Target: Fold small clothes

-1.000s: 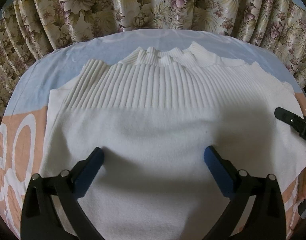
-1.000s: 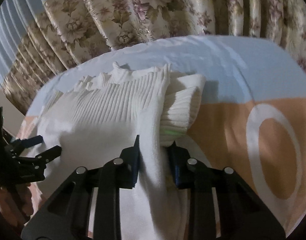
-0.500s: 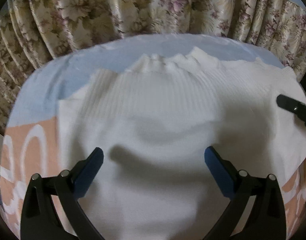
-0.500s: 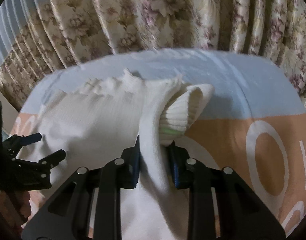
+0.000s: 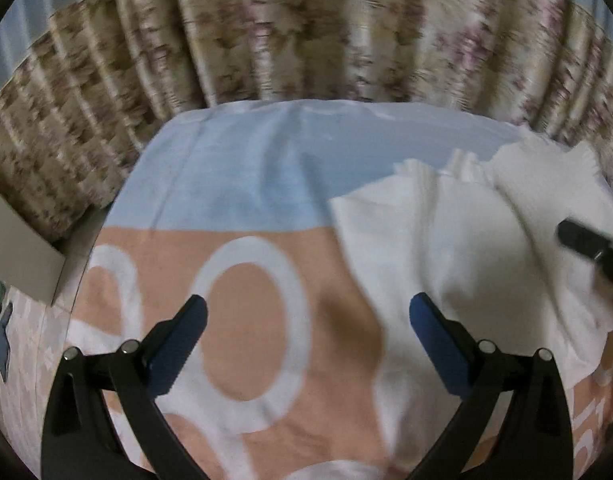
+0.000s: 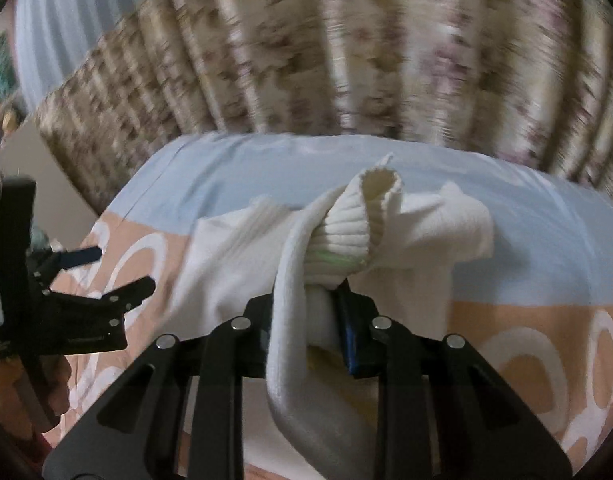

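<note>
A white ribbed knit sweater (image 5: 466, 248) lies on the blue and peach bed cover (image 5: 246, 184). In the left wrist view it fills the right side. My left gripper (image 5: 306, 320) is open and empty, over the cover at the sweater's left edge. My right gripper (image 6: 306, 312) is shut on a bunched fold of the sweater (image 6: 294, 264), lifting it; a ribbed cuff (image 6: 358, 224) stands up just beyond the jaws. The left gripper also shows in the right wrist view (image 6: 106, 276), and the right gripper's finger (image 5: 586, 240) shows in the left wrist view.
Floral curtains (image 5: 306, 32) hang close behind the bed. A pale board or wall (image 5: 14, 248) stands off the bed's left edge. The cover has white ring patterns (image 5: 250, 320).
My left gripper has swung left, off the sweater and over the bare cover. My right gripper has pulled the held fold up and left, bunching the sweater.
</note>
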`<state>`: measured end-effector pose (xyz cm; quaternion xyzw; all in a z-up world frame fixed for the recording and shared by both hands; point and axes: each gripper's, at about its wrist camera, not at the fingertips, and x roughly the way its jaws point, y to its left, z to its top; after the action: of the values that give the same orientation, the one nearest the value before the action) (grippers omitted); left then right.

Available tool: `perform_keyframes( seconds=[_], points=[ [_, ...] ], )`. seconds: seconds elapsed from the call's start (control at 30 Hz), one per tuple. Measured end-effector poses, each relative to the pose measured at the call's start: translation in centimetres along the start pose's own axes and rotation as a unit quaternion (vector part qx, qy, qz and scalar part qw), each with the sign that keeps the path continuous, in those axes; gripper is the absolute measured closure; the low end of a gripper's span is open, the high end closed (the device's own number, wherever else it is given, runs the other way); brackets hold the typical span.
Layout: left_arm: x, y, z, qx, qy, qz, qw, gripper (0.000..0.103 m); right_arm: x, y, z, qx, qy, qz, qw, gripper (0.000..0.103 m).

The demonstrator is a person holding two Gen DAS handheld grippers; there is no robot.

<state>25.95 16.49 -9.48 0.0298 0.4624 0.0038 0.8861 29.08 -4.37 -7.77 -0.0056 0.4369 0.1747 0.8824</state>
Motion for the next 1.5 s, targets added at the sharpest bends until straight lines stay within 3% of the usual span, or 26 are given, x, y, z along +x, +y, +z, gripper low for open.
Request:
perform_keyframes(
  seconds=[0.17,0.37,0.5,0.7,0.8,1.1,1.23,1.3,1.37,1.43,1.47,1.5],
  points=[
    [-0.9,2.7,-1.2,-0.011,0.004,0.021,0.9997,0.002,4.0,4.9,-0.8,-0.031,0.053,0.021,0.998,0.076],
    [-1.6,2.8,-1.8,-0.008,0.003,0.019,0.9998,0.002,-1.1,1.5,-0.8,0.017,0.016,0.111,0.994,0.053],
    [-1.5,1.2,-1.1,-0.011,-0.001,-0.009,0.9999,0.002,-4.0,-2.9,-0.7,0.033,-0.002,0.082,0.996,0.053],
    [-1.7,-3.1,-0.3,0.013,-0.003,-0.041,0.9991,0.002,-2.8,-8.9,-3.5,0.088,0.031,0.052,0.994,0.053],
    [-1.7,-5.6,-0.6,0.027,0.013,-0.075,0.9967,0.002,-2.1,-9.0,-4.9,0.090,0.045,0.061,0.993,0.053],
    [-2.3,-8.7,-4.2,0.080,0.044,-0.094,0.9914,0.002,-2.2,-8.7,-7.6,0.093,0.061,0.070,0.991,0.053],
    [-3.5,-8.9,-5.3,0.067,0.040,-0.130,0.9885,0.002,-2.6,-8.7,-8.2,0.091,0.055,0.064,0.992,0.053],
    [-3.0,-9.2,-5.1,0.060,0.036,-0.128,0.9893,0.003,-2.4,-8.8,-8.3,0.099,0.054,0.067,0.991,0.053],
    [-2.4,-9.5,-4.9,0.061,0.037,-0.127,0.9893,0.026,-2.3,-8.7,-8.4,0.101,0.057,0.068,0.991,0.053],
    [-1.5,-9.4,-4.7,0.052,0.054,-0.139,0.9874,0.066,-2.4,-8.4,-8.6,0.093,0.059,0.068,0.992,0.053],
    [-1.2,-9.2,-4.6,0.053,0.058,-0.143,0.9866,0.079,-2.5,-8.3,-8.7,0.089,0.061,0.068,0.992,0.053],
    [-1.1,-9.1,-4.5,0.058,0.059,-0.142,0.9864,0.080,-2.5,-8.2,-8.7,0.085,0.064,0.070,0.992,0.053]
  ],
)
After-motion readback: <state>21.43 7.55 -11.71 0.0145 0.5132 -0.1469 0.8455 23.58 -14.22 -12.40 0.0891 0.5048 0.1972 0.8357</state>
